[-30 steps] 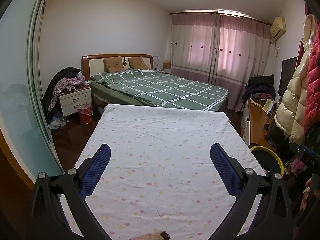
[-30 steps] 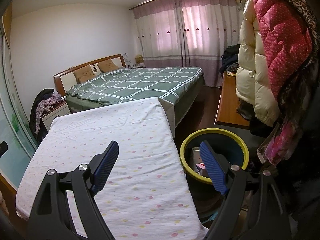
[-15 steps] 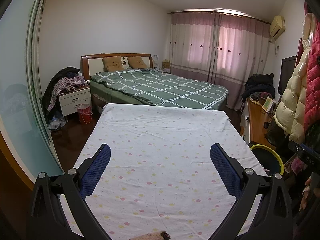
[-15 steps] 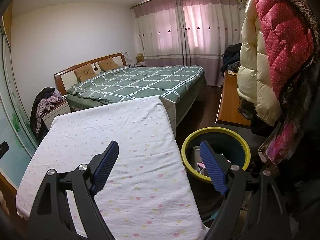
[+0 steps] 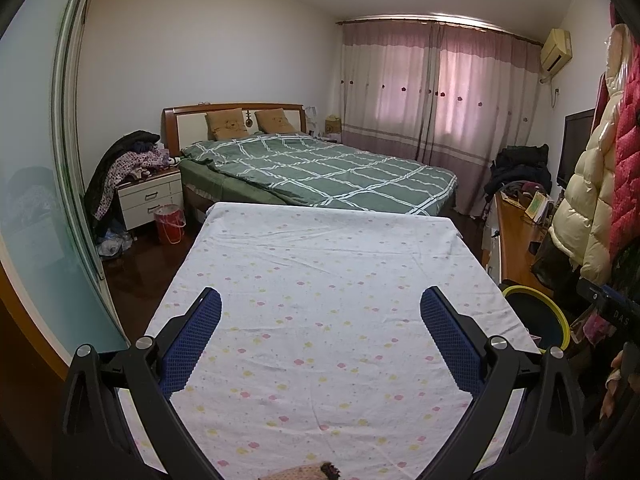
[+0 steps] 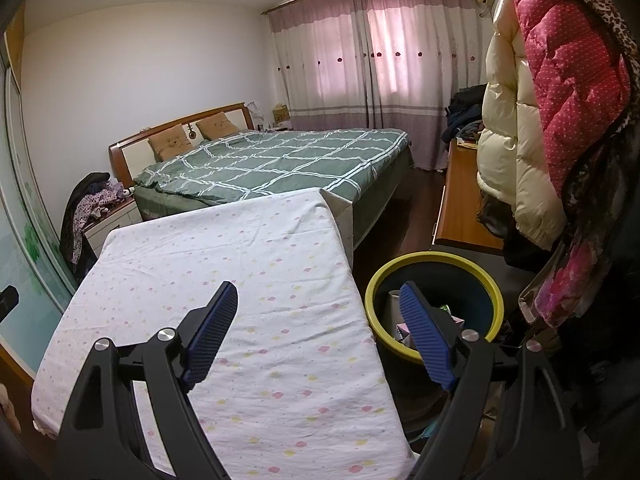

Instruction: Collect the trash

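Trash sits inside the dark round bin with a yellow rim [image 6: 434, 264], on the floor just right of the worktop covered by a white cloth with pink and yellow dots [image 5: 320, 280]. Nothing differs from the earlier frames: same views, both hands unmoved. Left tool [image 5: 320, 334] stays spread wide over the cloth, nothing between its blue pads. Right tool [image 6: 316, 332] also stays released and empty, its right finger in line with the bin mouth.
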The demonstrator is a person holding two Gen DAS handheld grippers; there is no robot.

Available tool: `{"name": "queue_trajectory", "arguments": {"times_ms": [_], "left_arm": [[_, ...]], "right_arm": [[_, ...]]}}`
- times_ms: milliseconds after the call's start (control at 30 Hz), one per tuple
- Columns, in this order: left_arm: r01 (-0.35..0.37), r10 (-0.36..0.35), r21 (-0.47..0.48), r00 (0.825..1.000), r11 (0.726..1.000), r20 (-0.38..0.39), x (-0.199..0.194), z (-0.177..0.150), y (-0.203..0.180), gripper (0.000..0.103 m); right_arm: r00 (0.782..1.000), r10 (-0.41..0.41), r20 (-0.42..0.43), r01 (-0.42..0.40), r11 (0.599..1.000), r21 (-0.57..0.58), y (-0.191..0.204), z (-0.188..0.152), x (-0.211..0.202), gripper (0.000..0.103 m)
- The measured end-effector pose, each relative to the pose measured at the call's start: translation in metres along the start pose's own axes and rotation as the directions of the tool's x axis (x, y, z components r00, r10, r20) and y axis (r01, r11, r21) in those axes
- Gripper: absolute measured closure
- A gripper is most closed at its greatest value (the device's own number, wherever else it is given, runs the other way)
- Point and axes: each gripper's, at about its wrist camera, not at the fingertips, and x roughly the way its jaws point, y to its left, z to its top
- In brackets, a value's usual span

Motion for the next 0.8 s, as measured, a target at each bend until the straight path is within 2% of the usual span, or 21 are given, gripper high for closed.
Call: {"name": "queue_trajectory", "arguments": {"times_ms": [633,800], "left_arm": [[0.024,-0.025,-0.025,1.000,0.999,-0.010,0.0069,-0.0051,0.0055,0.005],[0.008,-0.008,-0.012,1.000,1.000,-0.008,0.0074,-0.0061,0.0029,0.005]], "right_arm": [[1.000,0.003,-0.007,-0.003,1.000,-0.002,0.0018,-0.0036,0.0034,0.024],[1.000,0.003,-0.008,-0.003,1.000,-0.001,0.0021,-0.0040,0.0040,0.024]]}}
